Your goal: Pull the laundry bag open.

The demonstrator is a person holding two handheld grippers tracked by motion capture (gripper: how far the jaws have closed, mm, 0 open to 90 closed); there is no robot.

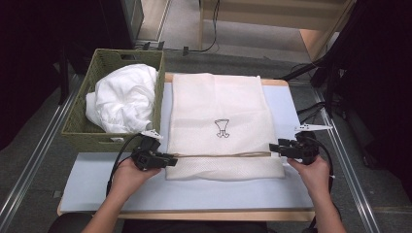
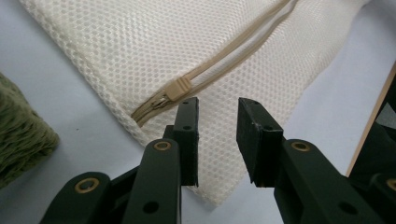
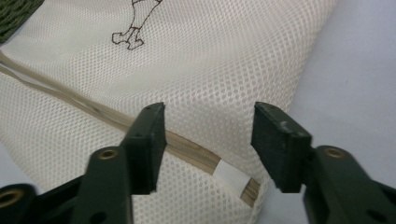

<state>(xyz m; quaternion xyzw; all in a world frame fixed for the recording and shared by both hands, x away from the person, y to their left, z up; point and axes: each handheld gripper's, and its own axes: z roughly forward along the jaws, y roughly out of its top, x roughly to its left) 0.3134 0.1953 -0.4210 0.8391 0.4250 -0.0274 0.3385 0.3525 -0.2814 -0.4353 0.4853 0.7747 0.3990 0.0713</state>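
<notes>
A cream mesh laundry bag lies flat on the table, with a small dark drawing at its middle. A tan zipper runs across it near the front edge. My left gripper rests at the zipper's left end, jaws apart over the mesh, and the zipper pull sits just beyond the left fingertip. My right gripper is at the zipper's right end. Its jaws stand wide over the zipper end and a white tab, pressing on nothing.
A green woven basket stands at the left, holding bunched white cloth. Its corner is close beside my left gripper. The pale blue mat covers the tabletop, with the wooden table edge in front.
</notes>
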